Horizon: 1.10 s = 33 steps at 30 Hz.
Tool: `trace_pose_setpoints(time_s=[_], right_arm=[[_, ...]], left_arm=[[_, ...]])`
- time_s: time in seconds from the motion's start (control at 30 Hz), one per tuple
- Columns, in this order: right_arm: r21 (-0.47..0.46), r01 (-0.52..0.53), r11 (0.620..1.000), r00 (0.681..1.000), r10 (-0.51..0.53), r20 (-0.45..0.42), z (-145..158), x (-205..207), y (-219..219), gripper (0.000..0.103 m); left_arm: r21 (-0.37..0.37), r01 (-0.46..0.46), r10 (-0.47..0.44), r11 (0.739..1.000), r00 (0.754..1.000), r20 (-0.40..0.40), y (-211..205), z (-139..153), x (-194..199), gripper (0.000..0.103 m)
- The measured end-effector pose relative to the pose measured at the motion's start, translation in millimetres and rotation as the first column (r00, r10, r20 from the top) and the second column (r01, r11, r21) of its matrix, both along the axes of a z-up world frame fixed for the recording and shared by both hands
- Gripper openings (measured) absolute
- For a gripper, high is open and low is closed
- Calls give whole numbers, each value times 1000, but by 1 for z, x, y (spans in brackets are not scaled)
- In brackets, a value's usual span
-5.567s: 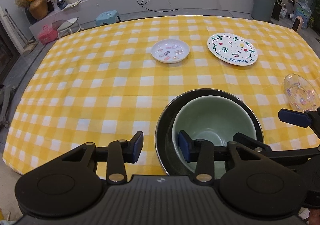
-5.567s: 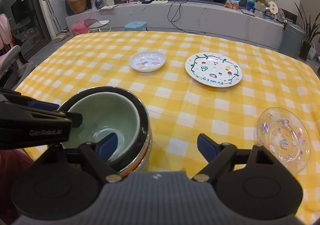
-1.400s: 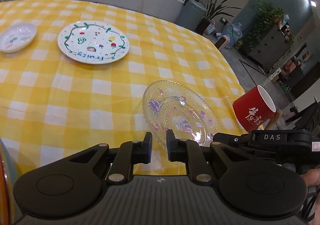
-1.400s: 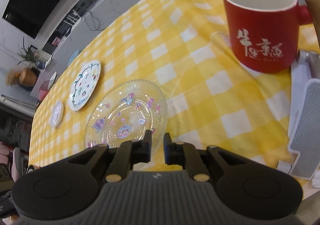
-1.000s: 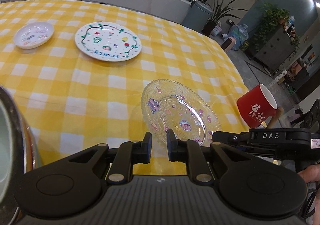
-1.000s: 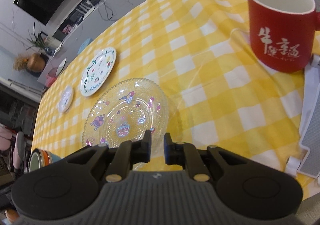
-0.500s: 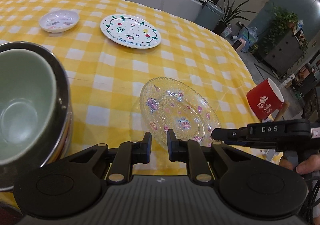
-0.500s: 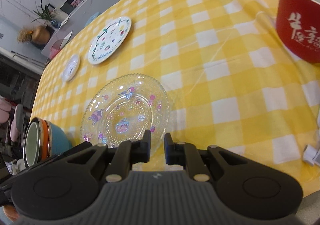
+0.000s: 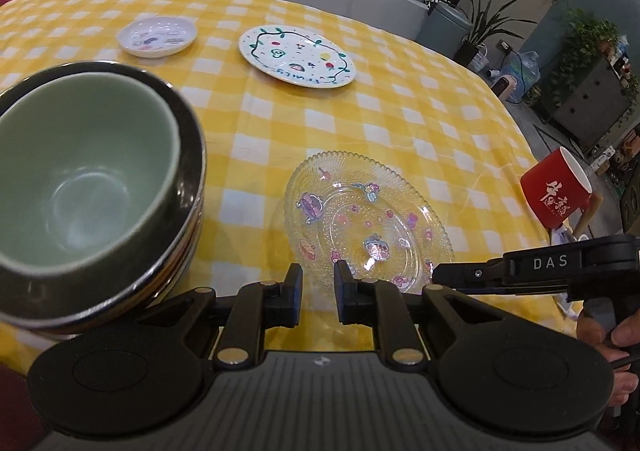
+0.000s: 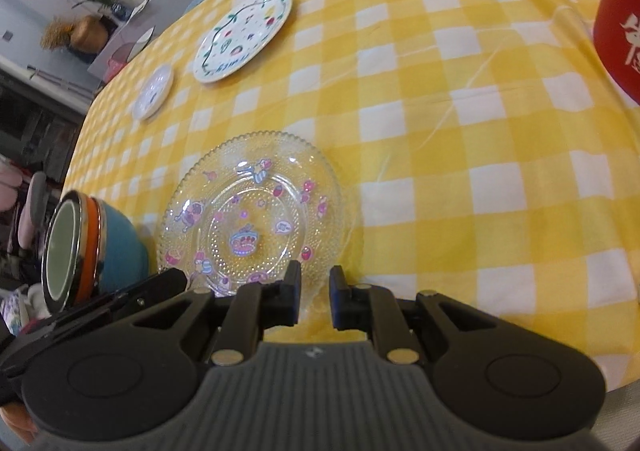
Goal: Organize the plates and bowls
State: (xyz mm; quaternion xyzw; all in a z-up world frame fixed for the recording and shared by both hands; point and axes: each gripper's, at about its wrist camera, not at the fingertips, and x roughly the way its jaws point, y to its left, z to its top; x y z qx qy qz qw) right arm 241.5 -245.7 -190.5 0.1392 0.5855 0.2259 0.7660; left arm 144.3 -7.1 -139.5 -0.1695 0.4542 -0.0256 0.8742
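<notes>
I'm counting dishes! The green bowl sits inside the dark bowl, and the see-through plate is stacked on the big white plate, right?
Not quite. The left wrist view shows the see-through plate lying alone on the tablecloth, apart from the big white plate. The green bowl does sit inside the dark bowl.
</notes>
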Motion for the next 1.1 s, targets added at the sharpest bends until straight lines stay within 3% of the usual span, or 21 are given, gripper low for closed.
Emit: trace_pose_setpoints(time_s=[0.57, 1.1], right_arm=[[-117, -88, 989, 993, 97, 68, 5, -9, 29, 13], [-315, -141, 939, 964, 202, 171, 13, -30, 62, 23]], left_arm=[[18, 7, -5, 1000, 997, -75, 3, -11, -3, 21], [125, 49, -41, 991, 997, -65, -13, -8, -4, 29]])
